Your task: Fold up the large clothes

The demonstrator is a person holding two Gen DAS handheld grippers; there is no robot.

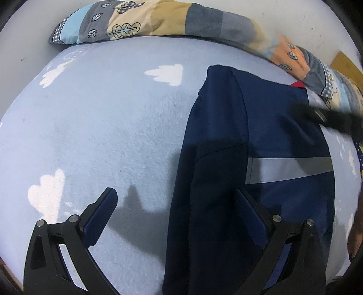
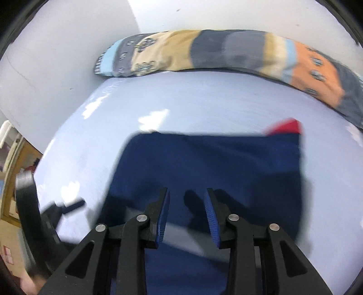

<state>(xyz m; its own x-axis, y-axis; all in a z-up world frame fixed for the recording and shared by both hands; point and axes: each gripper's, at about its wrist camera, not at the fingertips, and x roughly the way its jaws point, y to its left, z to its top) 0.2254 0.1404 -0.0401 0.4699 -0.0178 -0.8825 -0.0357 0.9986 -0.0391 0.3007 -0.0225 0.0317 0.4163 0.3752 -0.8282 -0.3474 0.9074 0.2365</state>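
A navy jacket [image 1: 217, 127] with a grey reflective stripe [image 1: 288, 168] lies folded lengthwise on the light blue bed sheet [image 1: 102, 127]. A red bit [image 1: 297, 84] shows at its far corner. My left gripper [image 1: 177, 197] is open wide above the jacket's left edge, with one finger over the sheet and the other over the cloth. My right gripper [image 2: 187, 199] hangs over the middle of the jacket [image 2: 226, 163], jaws a little apart with nothing between them. In the left wrist view the right gripper [image 1: 304, 111] is a dark blur over the jacket's far right side.
A rolled patchwork quilt [image 1: 158, 20] lies along the white wall at the bed's far edge. The sheet carries white cloud prints [image 1: 165, 73]. Wooden furniture [image 2: 13, 163] stands past the bed's left side. A finger [image 2: 73, 204] of the left gripper shows blurred in the right wrist view.
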